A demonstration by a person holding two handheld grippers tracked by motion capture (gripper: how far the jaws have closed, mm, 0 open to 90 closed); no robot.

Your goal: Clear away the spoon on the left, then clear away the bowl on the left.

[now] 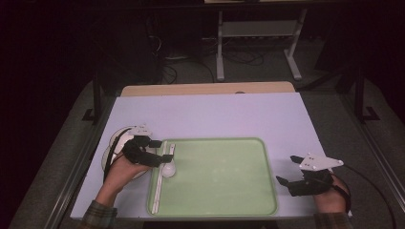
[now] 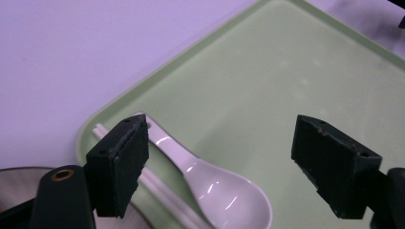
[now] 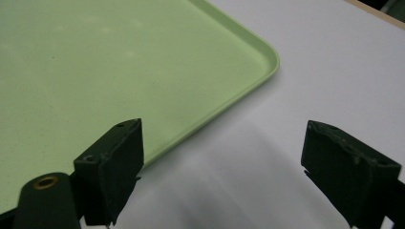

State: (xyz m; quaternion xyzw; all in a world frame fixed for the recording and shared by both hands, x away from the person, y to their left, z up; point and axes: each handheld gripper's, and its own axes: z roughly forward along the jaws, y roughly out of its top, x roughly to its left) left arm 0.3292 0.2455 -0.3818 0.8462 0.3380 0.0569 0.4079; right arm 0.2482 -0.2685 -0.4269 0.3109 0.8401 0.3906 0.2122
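Along the left rim of the pale green tray (image 1: 267, 167), a white ceramic soup spoon (image 1: 168, 169) lies inside the tray beside a pair of white chopsticks (image 1: 161, 179), which run parallel to that rim. Just above them, the left hand-held gripper (image 1: 155, 153) hangs with its jaws spread wide, nothing between the pads; in the left gripper view the spoon (image 2: 210, 183) rests on the tray floor below the gap, clear of both jaws. A white bowl (image 1: 114, 143) sits on the worktop (image 1: 215, 114) just outside the tray's left edge, under the left hand. Most of the tray floor lies bare, giving wide room to the right. Off the tray's right edge, the right hand-held gripper (image 1: 290, 171) rests over the lavender worktop, jaws released and empty. Beyond the worktop's wooden far edge, dark floor, cables and a metal stand show.
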